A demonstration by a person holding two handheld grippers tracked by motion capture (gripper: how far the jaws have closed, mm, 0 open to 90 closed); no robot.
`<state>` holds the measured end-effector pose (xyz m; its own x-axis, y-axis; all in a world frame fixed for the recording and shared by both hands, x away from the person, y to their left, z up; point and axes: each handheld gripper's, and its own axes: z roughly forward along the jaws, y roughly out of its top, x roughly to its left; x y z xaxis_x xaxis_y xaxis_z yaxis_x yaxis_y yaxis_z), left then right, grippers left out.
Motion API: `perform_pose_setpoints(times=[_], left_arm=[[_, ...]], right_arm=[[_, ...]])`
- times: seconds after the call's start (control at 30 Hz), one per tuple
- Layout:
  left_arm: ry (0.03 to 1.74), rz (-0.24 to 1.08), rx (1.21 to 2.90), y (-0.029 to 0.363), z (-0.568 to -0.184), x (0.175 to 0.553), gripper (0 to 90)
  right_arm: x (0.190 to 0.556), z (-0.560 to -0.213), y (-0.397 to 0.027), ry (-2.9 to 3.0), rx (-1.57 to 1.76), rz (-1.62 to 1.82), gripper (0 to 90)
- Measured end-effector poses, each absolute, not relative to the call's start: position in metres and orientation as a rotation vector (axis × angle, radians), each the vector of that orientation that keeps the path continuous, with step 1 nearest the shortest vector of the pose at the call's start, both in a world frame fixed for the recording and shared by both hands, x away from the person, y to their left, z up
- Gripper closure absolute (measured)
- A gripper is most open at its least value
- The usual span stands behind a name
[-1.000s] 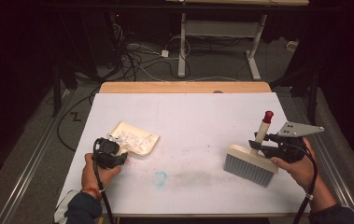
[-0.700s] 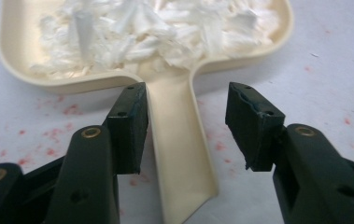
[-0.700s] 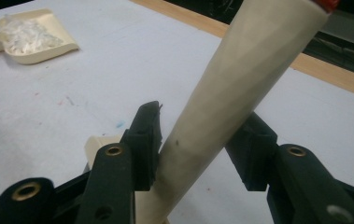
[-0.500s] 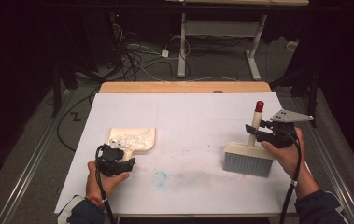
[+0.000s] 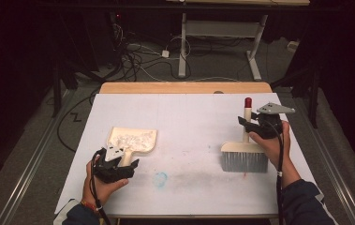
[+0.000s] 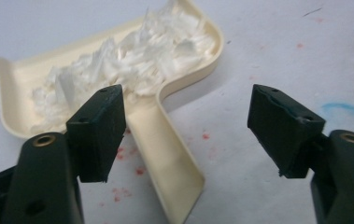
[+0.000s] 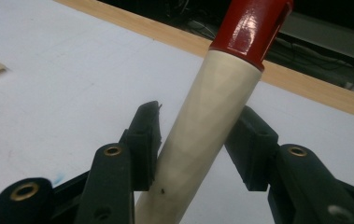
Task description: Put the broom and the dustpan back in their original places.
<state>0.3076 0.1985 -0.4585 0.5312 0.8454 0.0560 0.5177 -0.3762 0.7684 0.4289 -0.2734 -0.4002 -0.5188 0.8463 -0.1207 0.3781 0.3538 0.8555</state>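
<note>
On the table, brush [image 5: 243, 156] handle points up, bristles down.

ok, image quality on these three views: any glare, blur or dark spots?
High view: table evenly lit, surroundings nearly black, slightly soft. Left gripper view: dustpan and shreds fairly sharp, near claw parts a little soft. Right gripper view: glare streak on the brush handle's red cap, background blurred.

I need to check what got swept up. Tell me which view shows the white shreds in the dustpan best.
The left gripper view: the white shreds lie close up, heaped across the cream dustpan. The high view shows them as a small pale patch; the right gripper view catches a cream corner at its left edge.
</note>
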Motion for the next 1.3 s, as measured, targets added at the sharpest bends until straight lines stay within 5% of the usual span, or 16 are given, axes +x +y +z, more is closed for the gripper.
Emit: perform_pose_setpoints(times=[0.33, 0.83, 1.3], left_arm=[[0.952, 0.705, 2.053, 0.189, -0.459, 0.286, 20.5], [0.914, 0.695, 2.094, 0.189, -0.467, 0.283, 20.5], [0.905, 0.690, 2.105, 0.188, -0.467, 0.283, 20.1]], right_arm=[[0.433, -0.398, -0.264, 1.966, 1.093, 1.001, 53.0], [0.420, -0.387, -0.256, 1.960, 0.995, 1.096, 48.8], [0.416, -0.386, -0.254, 1.926, 0.989, 1.151, 29.4]])
